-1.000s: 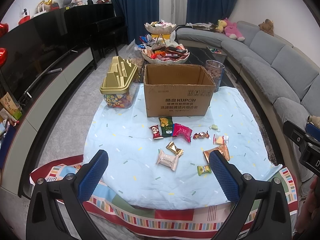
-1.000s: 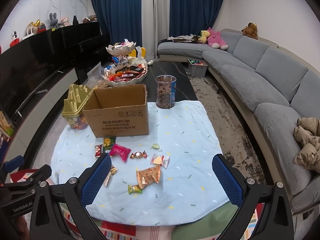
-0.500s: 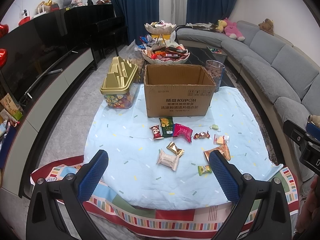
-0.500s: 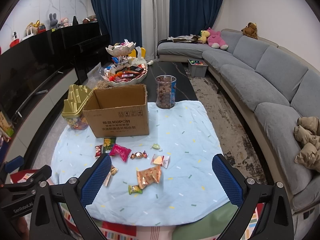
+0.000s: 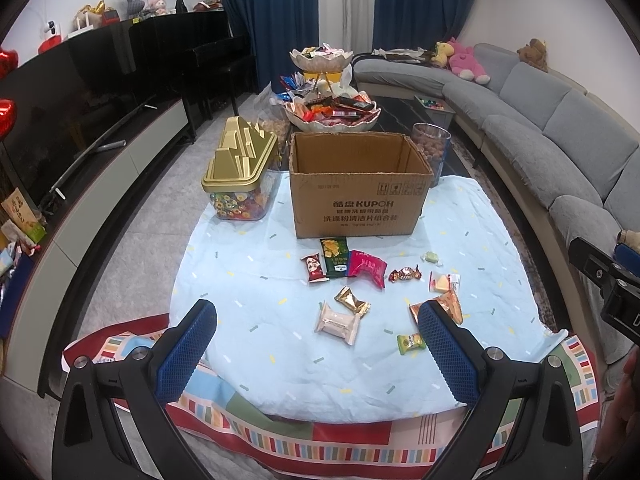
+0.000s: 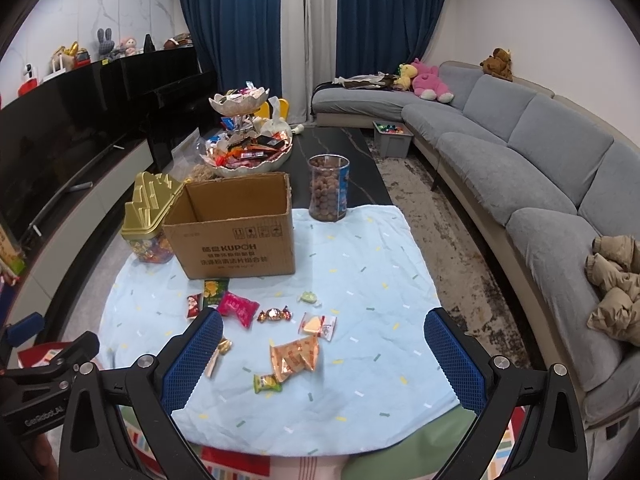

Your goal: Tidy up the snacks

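An open cardboard box (image 5: 358, 188) (image 6: 236, 232) stands on a light blue cloth (image 5: 248, 288) (image 6: 368, 264). Several wrapped snacks lie loose in front of it: a green packet (image 5: 335, 256), a pink packet (image 5: 366, 268) (image 6: 238, 307), a pale pink pack (image 5: 338, 322), an orange bag (image 6: 295, 358) and a small green candy (image 6: 267, 383). My left gripper (image 5: 318, 344) hangs open above the cloth's near edge, holding nothing. My right gripper (image 6: 322, 354) is also open and empty, above the near snacks.
A gold-lidded candy jar (image 5: 240, 176) sits left of the box. A clear jar of nuts (image 6: 329, 188) and tiered snack bowls (image 6: 246, 148) stand behind it. A grey sofa (image 6: 520, 160) runs along the right, a TV unit (image 5: 80, 184) along the left.
Both grippers have stayed nearly still. The snacks and the box have not moved.
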A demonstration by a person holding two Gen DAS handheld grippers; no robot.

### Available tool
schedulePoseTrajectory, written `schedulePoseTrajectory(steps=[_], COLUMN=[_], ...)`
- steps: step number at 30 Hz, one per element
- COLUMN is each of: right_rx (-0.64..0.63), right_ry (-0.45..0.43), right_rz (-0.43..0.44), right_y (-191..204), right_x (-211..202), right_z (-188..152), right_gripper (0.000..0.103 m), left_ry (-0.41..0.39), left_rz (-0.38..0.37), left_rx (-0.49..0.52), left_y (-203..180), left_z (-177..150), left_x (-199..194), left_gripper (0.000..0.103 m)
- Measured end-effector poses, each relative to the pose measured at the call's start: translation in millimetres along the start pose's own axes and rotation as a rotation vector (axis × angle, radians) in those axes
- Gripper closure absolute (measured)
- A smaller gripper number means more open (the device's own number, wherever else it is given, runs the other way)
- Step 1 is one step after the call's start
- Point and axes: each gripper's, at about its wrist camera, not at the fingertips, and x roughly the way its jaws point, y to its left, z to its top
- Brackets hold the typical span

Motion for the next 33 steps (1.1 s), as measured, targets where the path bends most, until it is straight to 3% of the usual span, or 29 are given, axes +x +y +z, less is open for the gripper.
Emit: schedulePoseTrajectory(steps=[13, 26, 33], right_rx=[-0.006, -0.066, -0.108], right_ry=[-0.006, 0.05, 0.066], right_rz=[-0.018, -0.035, -0.028], right_y=[-1, 10, 17], right_x=[13, 66, 96], right_z=[-4, -32, -48], right_gripper=[0.001, 0.001, 0.001], left_ry=[-0.033, -0.007, -0.031], left_rz=[0.02, 0.013, -0.004], left_rx=[0.038, 0.067, 0.103], left_y=[-8, -16, -18], left_z=[-4, -28, -37], left_x=[14, 71, 102], left_gripper=[0.001, 0.001, 0.001])
